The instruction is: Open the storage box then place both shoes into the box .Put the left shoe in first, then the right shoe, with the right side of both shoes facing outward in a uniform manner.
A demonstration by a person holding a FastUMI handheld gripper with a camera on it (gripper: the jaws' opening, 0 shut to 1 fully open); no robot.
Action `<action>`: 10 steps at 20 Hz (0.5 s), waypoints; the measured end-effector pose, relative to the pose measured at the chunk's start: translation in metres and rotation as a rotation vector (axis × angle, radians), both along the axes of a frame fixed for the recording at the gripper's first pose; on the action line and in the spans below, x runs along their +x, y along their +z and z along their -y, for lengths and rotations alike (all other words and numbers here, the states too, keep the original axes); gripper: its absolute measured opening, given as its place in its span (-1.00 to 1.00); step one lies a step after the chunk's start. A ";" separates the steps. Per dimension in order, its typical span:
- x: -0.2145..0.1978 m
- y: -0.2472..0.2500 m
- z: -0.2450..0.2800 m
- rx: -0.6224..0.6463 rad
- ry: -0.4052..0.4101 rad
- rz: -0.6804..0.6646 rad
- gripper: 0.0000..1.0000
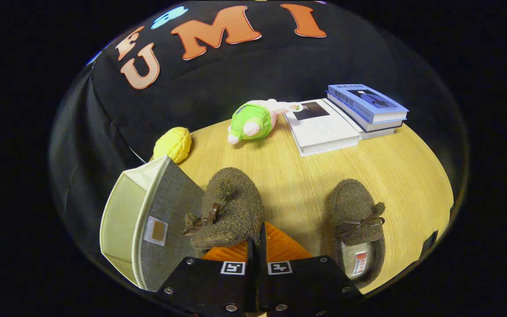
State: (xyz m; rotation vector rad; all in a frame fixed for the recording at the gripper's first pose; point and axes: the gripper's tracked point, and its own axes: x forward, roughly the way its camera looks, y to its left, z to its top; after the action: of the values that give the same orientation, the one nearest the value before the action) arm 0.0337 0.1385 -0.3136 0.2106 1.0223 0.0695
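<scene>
left shoe lifted, box open, nothing stowed yet

the tongs are clenched on the left shoe, fingers pinching its heel rim, just beside the open storage box to their left. the right shoe waits on the table to their right. both placements remain.

Gripper: two flat dark mounting plates side by side, silver screws at corners and edges. One square black-and-white marker tag on each plate. Ribbed fingers, closed together with no gap.
</scene>
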 end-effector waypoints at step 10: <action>0.013 0.088 -0.077 0.122 0.064 0.074 -0.92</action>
State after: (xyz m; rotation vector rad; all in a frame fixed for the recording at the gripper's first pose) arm 0.0465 0.2155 -0.2252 0.2843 0.9522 0.1966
